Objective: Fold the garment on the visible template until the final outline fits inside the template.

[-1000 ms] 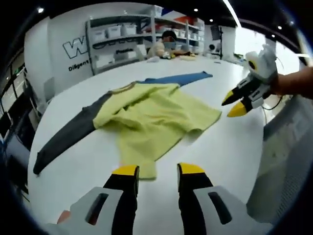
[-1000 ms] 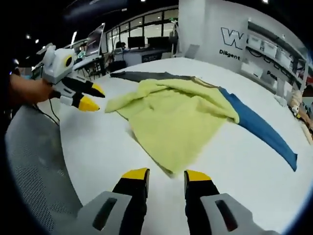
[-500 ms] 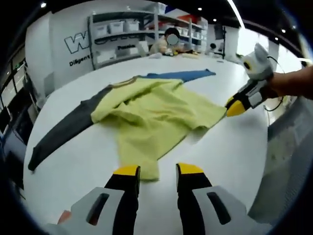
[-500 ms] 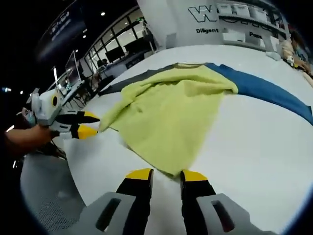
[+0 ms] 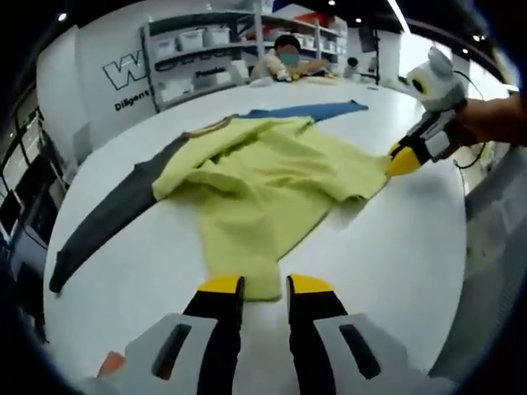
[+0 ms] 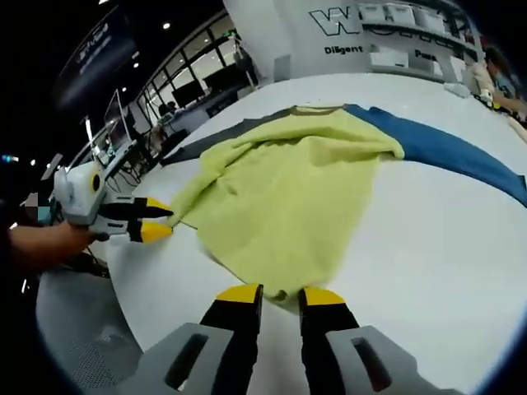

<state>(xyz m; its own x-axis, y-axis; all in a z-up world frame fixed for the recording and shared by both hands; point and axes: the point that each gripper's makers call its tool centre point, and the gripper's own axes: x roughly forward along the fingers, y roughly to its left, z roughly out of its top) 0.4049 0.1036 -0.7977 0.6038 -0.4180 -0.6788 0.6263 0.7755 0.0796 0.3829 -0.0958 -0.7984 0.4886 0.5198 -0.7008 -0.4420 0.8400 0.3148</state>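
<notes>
Beyond the left tool (image 5: pixel 254 285), past the garment's far edge, a shelving rack (image 5: pixel 206 49) with bins lines the wall, and a seated person (image 5: pixel 284 62) works at the bench's far side. Both tools' jaws stand slightly parted, nearly touching the yellow hem, pinching nothing. The right tool (image 6: pixel 279 294) meets another hem corner. The garment (image 5: pixel 263 177), yellow-bodied with one grey sleeve (image 5: pixel 107 218) and one blue sleeve (image 6: pixel 449 152), lies rumpled straight ahead of both tools on the white bench (image 5: pixel 395 247).
</notes>
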